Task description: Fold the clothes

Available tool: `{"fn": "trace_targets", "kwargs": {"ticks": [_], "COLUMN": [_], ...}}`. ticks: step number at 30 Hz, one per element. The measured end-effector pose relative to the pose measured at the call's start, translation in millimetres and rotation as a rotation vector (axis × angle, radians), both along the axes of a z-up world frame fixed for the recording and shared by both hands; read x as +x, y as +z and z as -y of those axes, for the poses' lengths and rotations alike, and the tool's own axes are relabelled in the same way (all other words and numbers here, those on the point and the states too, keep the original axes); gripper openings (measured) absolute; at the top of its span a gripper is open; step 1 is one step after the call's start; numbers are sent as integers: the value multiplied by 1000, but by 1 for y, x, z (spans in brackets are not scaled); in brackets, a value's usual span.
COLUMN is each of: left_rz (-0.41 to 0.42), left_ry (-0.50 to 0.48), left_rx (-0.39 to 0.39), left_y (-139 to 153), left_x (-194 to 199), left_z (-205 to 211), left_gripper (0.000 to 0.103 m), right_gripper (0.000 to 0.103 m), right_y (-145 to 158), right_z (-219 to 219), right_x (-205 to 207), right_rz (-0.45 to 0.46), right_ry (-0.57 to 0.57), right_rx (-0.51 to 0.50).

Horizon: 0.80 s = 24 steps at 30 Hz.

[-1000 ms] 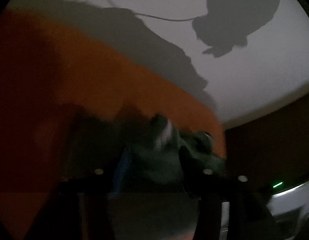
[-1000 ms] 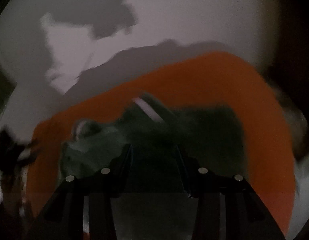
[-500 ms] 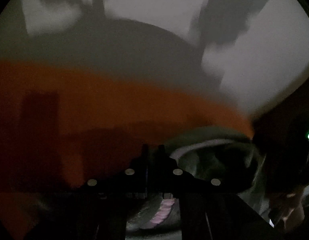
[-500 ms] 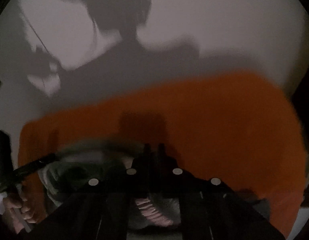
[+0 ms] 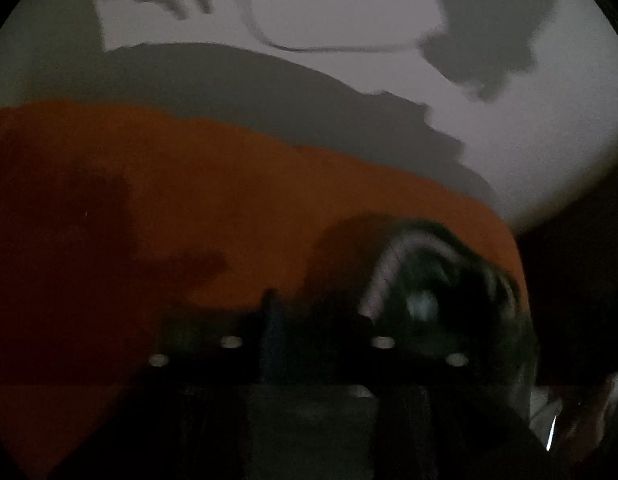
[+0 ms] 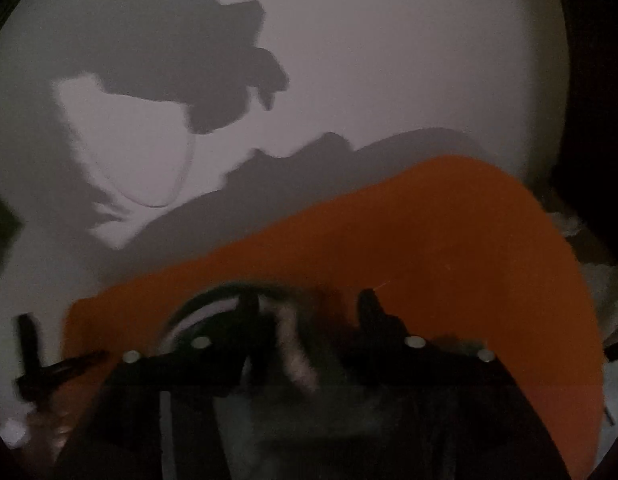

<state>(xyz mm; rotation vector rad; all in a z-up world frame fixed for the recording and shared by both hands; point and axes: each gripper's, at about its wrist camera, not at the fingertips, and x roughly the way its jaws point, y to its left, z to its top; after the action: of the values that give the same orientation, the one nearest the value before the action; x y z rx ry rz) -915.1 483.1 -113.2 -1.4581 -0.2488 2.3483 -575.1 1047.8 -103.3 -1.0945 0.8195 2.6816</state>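
Both my fingers have just been opening after a pinch. My left gripper [image 5: 321, 312] and right gripper [image 6: 305, 304] stand apart now. Dark cloth [image 6: 297, 344] lies between my right fingers, right of my left ones, on the orange mat [image 6: 449, 240].

We see an orange mat [image 5: 237, 184] spread wide over a pale counter [image 5: 549, 128]; in the right wrist view the same orange mat [image 6: 449, 240] fills the lower right, with the pale counter [image 6: 389, 60] beyond its far edge. Large dark shadows fall across the counter past that far edge, one reaching onto the mat itself. A thin curved line [image 5: 329, 46], perhaps a cable or only its shadow, loops on the counter beyond the mat. Off the mat's right end we make out pale, blurred clutter [image 6: 589, 256] that we cannot identify.
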Motion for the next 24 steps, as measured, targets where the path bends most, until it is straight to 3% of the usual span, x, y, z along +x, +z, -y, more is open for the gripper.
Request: {"fn": "trace_targets", "kwargs": {"ticks": [2, 4, 5, 7, 8, 10, 13, 14, 16, 17, 18, 19, 22, 23, 24], "left_rz": [-14, -2, 32, 106, 142, 175, 132, 131, 156, 233, 245, 250, 101, 58, 57], "left_ry": [-31, -37, -18, 24, 46, 34, 14, -2, -47, -109, -122, -131, -74, -57, -27], "left_rx": [-68, -117, -92, -34, -4, 125, 128, 124, 136, 198, 201, 198, 219, 236, 212], "left_y": [-6, -21, -28, -41, -48, -46, -40, -44, -53, -67, -69, -71, -42, -32, -35], "left_x": [17, 20, 15, 3, -3, -18, -42, -51, -61, -67, -65, -64, -46, -40, -39], "left_z": [1, 5, 8, 16, 20, 13, -21, -40, -71, -90, -97, -103, -76, -63, -50], "left_gripper": [47, 47, 47, 47, 47, 48, 62, 62, 62, 54, 9, 8, 8, 8, 8], "right_gripper": [50, 50, 49, 33, 33, 33, 36, 39, 35, 10, 10, 10, 9, 10, 11], "right_y": [-17, -57, -77, -108, -103, -79, -49, -52, -76, -88, -99, -98, -66, -65, -84], "right_z": [10, 8, 7, -5, -11, -14, 7, 17, 37, 37, 34, 37, 48, 47, 38], "right_x": [13, 5, 1, -6, -4, -1, -12, -27, -65, -73, -82, -84, -75, -73, -78], "right_rz": [99, 257, 336, 463, 412, 238, 40, 57, 228, 282, 329, 299, 94, 69, 163], "right_ry": [64, 77, 83, 47, 28, 8, 45, 84, 135, 133, 126, 115, 159, 163, 140], "right_rx": [49, 84, 101, 56, 5, -69, -25, 1, 51, 51, 43, 55, 76, 59, 64]}}
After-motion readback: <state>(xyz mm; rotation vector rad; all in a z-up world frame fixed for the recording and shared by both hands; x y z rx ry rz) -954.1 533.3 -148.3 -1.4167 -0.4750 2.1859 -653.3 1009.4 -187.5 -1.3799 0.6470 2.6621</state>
